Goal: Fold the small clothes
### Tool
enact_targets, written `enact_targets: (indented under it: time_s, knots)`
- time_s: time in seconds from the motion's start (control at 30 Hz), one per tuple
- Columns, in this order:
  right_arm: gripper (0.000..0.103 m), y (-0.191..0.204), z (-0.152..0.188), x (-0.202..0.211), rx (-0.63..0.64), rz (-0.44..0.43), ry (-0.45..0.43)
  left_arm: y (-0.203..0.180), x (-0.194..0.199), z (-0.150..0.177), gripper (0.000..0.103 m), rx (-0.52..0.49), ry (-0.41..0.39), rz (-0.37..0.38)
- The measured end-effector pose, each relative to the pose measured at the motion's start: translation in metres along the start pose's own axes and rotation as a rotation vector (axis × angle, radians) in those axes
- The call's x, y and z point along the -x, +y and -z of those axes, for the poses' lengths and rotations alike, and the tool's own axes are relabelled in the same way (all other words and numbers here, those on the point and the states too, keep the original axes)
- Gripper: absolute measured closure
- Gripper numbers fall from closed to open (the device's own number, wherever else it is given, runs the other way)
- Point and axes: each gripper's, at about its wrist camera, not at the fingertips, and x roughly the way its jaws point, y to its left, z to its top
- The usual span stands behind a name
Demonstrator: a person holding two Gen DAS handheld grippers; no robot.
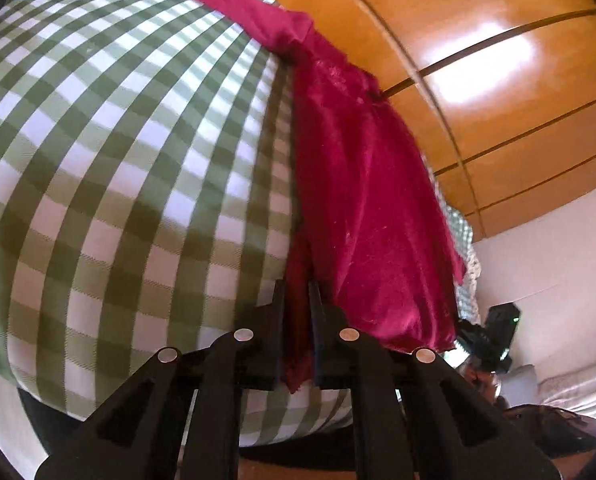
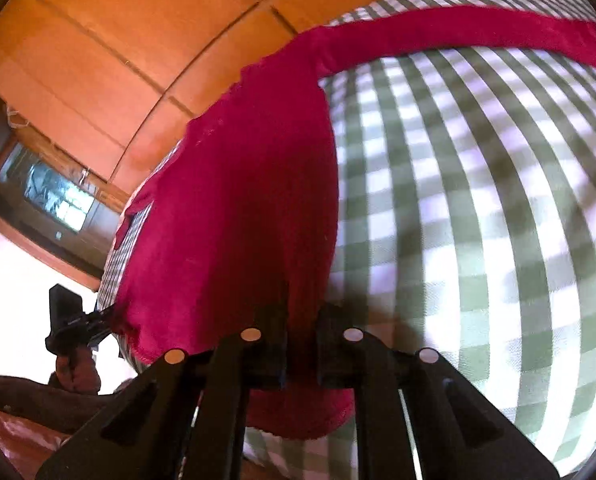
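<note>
A dark red velvety garment (image 1: 370,208) lies on a green-and-white checked cloth (image 1: 118,160) that covers the table. My left gripper (image 1: 298,292) is shut on a fold of the garment's near edge, and red fabric hangs between its fingers. In the right wrist view the same garment (image 2: 238,220) spreads to the left over the checked cloth (image 2: 478,200), with a narrow red strip running off to the upper right. My right gripper (image 2: 302,312) is shut on the garment's near hem. Each gripper shows small in the other's view, at the garment's far corner.
Glossy orange wooden panels (image 1: 478,60) stand behind the table. A wood-framed glass pane (image 2: 46,200) sits in a white wall at the left. A hand (image 2: 74,368) holds the far gripper. The table's edge runs just below both grippers.
</note>
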Motion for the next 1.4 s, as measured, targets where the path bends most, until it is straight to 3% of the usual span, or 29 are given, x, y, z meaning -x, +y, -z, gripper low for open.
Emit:
enact_targets:
  time_s: [0.03, 0.07, 0.1, 0.13, 0.27, 0.3, 0.33, 0.37, 0.4, 0.43, 0.5, 0.67, 0.8, 0.87, 0.93, 0.97, 1.0, 1.03, 1.07, 1.1, 1.2, 1.3, 1.4]
  knots:
    - [0.077, -0.002, 0.000, 0.002, -0.021, -0.030, -0.009, -0.002, 0.002, -0.001, 0.069, 0.003, -0.013, 0.010]
    - [0.071, -0.003, -0.001, 0.002, -0.030, -0.042, -0.016, -0.005, 0.005, -0.003, 0.035, 0.003, -0.037, 0.014]
    - [0.064, -0.002, -0.002, 0.003, -0.029, -0.049, -0.019, -0.008, 0.008, -0.003, 0.012, -0.002, -0.061, 0.028]
    - [0.064, -0.001, -0.002, 0.002, -0.020, -0.042, -0.014, -0.011, 0.009, -0.004, 0.011, -0.013, -0.087, 0.048]
    - [0.069, 0.008, 0.000, 0.000, 0.025, 0.017, -0.007, -0.023, -0.015, -0.009, 0.011, -0.055, -0.047, 0.015]
    - [0.087, 0.010, 0.000, 0.000, 0.029, 0.030, -0.002, -0.025, -0.020, -0.008, 0.015, -0.071, -0.047, -0.004]
    - [0.095, 0.011, 0.001, -0.001, 0.035, 0.033, 0.006, -0.029, -0.024, -0.007, 0.027, -0.098, -0.044, -0.038]
    - [0.095, 0.014, 0.000, 0.002, 0.047, 0.031, -0.001, -0.031, -0.028, -0.007, 0.066, -0.120, -0.030, -0.066]
    - [0.095, 0.019, -0.001, 0.002, 0.061, 0.029, -0.009, -0.032, -0.033, -0.008, 0.092, -0.132, 0.009, -0.099]
    - [0.095, 0.024, -0.002, 0.006, 0.081, 0.024, -0.017, -0.029, -0.034, -0.009, 0.092, -0.115, 0.036, -0.091]
    - [0.095, 0.034, -0.005, 0.016, 0.110, 0.004, -0.030, -0.026, -0.022, -0.009, 0.093, -0.097, 0.011, -0.052]
    - [0.095, 0.046, 0.005, 0.021, 0.199, -0.021, 0.040, -0.018, 0.009, -0.004, 0.093, -0.073, 0.008, -0.022]
    - [0.095, 0.037, 0.025, 0.000, 0.225, -0.002, 0.155, -0.009, 0.002, 0.014, 0.093, -0.109, 0.077, -0.138]
    - [0.095, 0.032, 0.029, -0.005, 0.212, -0.031, 0.177, -0.009, 0.000, 0.015, 0.093, -0.133, 0.096, -0.149]
    - [0.082, 0.030, 0.023, -0.002, 0.198, -0.054, 0.161, -0.015, 0.003, 0.010, 0.092, -0.169, 0.105, -0.155]
    - [0.072, 0.029, 0.015, 0.003, 0.191, -0.057, 0.127, -0.019, 0.009, 0.005, 0.082, -0.188, 0.094, -0.170]
    - [0.057, 0.026, 0.009, 0.010, 0.186, -0.059, 0.095, -0.023, 0.011, 0.000, 0.064, -0.205, 0.075, -0.190]
    - [0.053, 0.025, 0.004, 0.015, 0.182, -0.056, 0.065, -0.028, 0.018, -0.008, 0.053, -0.229, 0.029, -0.218]
    - [0.053, 0.021, -0.003, 0.020, 0.167, -0.036, 0.017, -0.034, 0.024, -0.016, 0.032, -0.244, -0.024, -0.241]
    - [0.053, 0.016, -0.014, 0.021, 0.134, -0.012, -0.023, -0.037, 0.028, -0.021, 0.026, -0.251, -0.066, -0.252]
    - [0.053, -0.012, -0.042, 0.012, -0.056, 0.044, -0.112, -0.052, 0.028, -0.047, 0.019, -0.241, -0.158, -0.247]
    - [0.056, -0.047, -0.066, -0.001, -0.272, 0.002, -0.218, -0.063, 0.006, -0.070, 0.015, -0.187, -0.230, -0.248]
    - [0.056, -0.061, -0.088, -0.007, -0.374, -0.016, -0.340, -0.069, -0.033, -0.086, 0.014, -0.129, -0.214, -0.256]
